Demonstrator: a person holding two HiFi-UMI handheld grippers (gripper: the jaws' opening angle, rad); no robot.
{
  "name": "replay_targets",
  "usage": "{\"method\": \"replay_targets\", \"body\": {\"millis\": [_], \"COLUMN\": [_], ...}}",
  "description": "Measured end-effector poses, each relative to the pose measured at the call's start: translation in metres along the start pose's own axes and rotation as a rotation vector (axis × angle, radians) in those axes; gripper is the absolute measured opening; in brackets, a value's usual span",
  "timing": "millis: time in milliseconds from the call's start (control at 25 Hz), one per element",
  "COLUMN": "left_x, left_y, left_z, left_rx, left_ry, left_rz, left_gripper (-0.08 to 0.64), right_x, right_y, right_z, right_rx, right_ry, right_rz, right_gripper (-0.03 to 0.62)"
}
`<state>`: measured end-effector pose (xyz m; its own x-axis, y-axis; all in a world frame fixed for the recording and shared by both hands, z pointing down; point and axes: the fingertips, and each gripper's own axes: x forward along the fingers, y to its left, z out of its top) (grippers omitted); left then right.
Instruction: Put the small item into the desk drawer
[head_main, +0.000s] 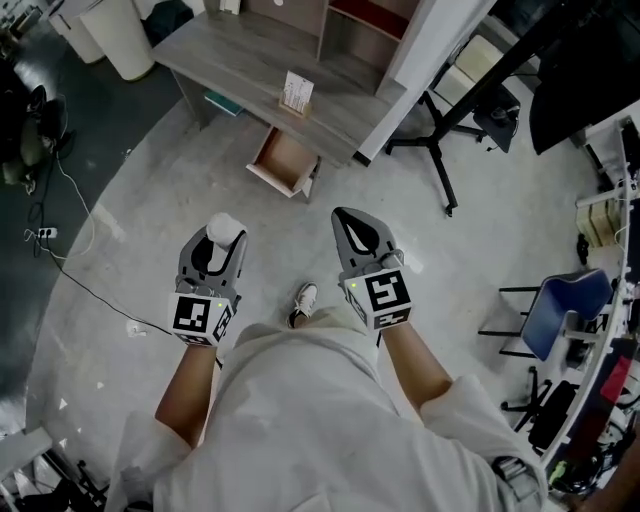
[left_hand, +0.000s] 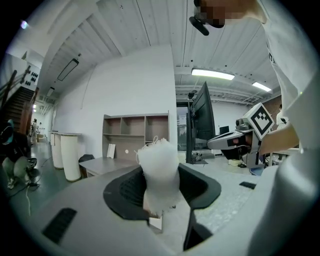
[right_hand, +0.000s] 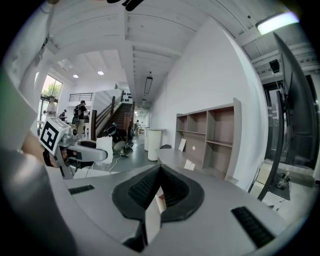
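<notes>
A small white crumpled item (head_main: 225, 229) sticks up between the fingers of my left gripper (head_main: 226, 240), which is shut on it. In the left gripper view the item (left_hand: 159, 160) fills the gap between the dark pads of that gripper (left_hand: 160, 182). My right gripper (head_main: 346, 215) is held beside it, shut and empty; its pads meet in the right gripper view (right_hand: 158, 172). Both hang above the floor, well short of the grey desk (head_main: 250, 60). The desk's drawer (head_main: 284, 160) is pulled open, and its wooden inside shows.
A white card stand (head_main: 296, 92) sits on the desk, and a shelf unit (head_main: 360, 25) stands behind it. An office chair base (head_main: 440, 130) is at the right, a blue chair (head_main: 565, 305) further right. White bins (head_main: 120, 35) and a floor cable (head_main: 80, 280) lie left.
</notes>
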<state>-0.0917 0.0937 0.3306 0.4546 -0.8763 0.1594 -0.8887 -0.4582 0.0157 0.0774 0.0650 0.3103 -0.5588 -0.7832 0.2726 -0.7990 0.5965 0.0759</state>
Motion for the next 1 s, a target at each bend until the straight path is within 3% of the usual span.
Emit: {"method": "replay_targets", "body": {"millis": [200, 560, 1000], "left_x": [0.031, 0.069, 0.112], "left_y": [0.004, 0.021, 0.049], "left_z": [-0.001, -0.009, -0.030], "left_rx": [-0.010, -0.018, -0.044], "left_ry": [0.034, 0.063, 0.091], "left_rz": [0.016, 0.015, -0.061], "left_gripper": [0.184, 0.184, 0.184], "right_x": [0.025, 0.063, 0.108], "right_y": [-0.023, -0.026, -0.039], "right_z": [-0.002, -0.019, -0.032], "right_rx": [0.039, 0.077, 0.079], "right_ry": [0.007, 0.064, 0.128], "right_rz": [0.026, 0.070, 0.018], "right_gripper": [-0.002, -0.003, -0.002]}}
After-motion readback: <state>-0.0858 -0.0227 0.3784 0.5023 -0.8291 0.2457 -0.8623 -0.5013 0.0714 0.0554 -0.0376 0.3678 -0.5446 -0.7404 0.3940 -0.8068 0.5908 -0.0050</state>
